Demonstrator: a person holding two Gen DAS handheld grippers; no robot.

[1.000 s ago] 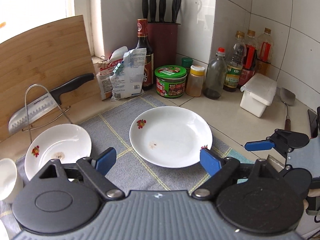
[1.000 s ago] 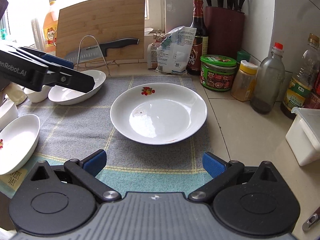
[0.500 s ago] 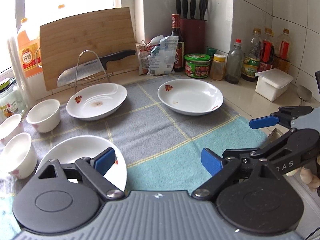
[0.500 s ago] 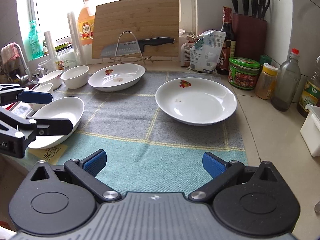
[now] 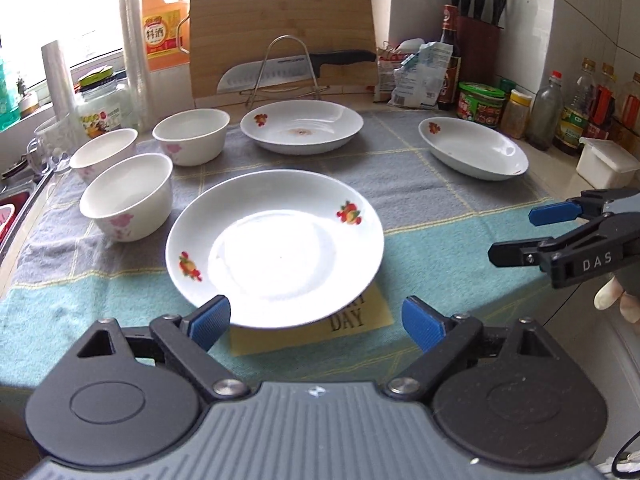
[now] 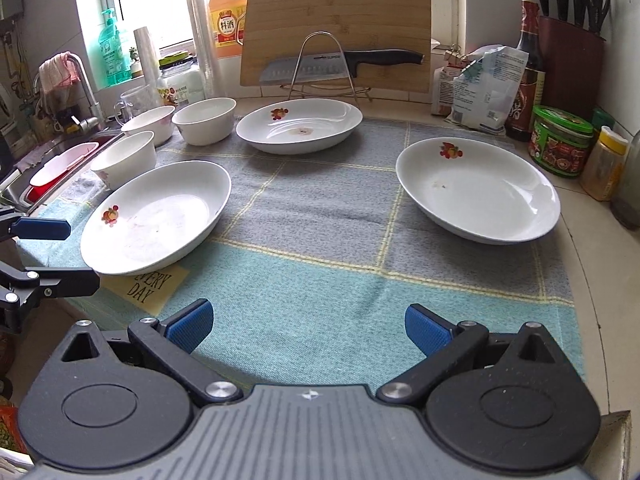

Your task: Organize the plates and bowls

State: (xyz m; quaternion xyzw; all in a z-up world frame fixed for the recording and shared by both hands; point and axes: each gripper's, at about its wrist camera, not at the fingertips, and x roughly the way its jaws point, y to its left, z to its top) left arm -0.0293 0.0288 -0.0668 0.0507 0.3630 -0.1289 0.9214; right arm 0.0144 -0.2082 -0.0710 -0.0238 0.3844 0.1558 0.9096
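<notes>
Three white flower-print plates lie on the cloth mat (image 5: 440, 248). The near plate (image 5: 276, 248) (image 6: 160, 216) sits at the front left, a second plate (image 5: 302, 126) (image 6: 300, 124) at the back, and a third plate (image 5: 472, 152) (image 6: 476, 188) at the right. Three white bowls (image 5: 126, 196) (image 6: 124, 158) cluster at the left. My left gripper (image 5: 316, 320) (image 6: 68, 254) is open, and the near plate's front rim lies between its blue pads without being pressed. My right gripper (image 6: 310, 326) (image 5: 520, 234) hangs open over bare mat with nothing in it.
A bamboo cutting board (image 6: 336, 20) and a knife on a wire rack (image 6: 340, 64) stand at the back. A sink (image 6: 60, 164) is at the left. Bottles, jars (image 6: 560, 146) and a knife block (image 6: 572, 56) line the right wall. A white box (image 5: 606, 164) sits far right.
Both views pulled back and swung left. My left gripper came from the right plate to the near plate at the front left. Nothing was taken hold of.
</notes>
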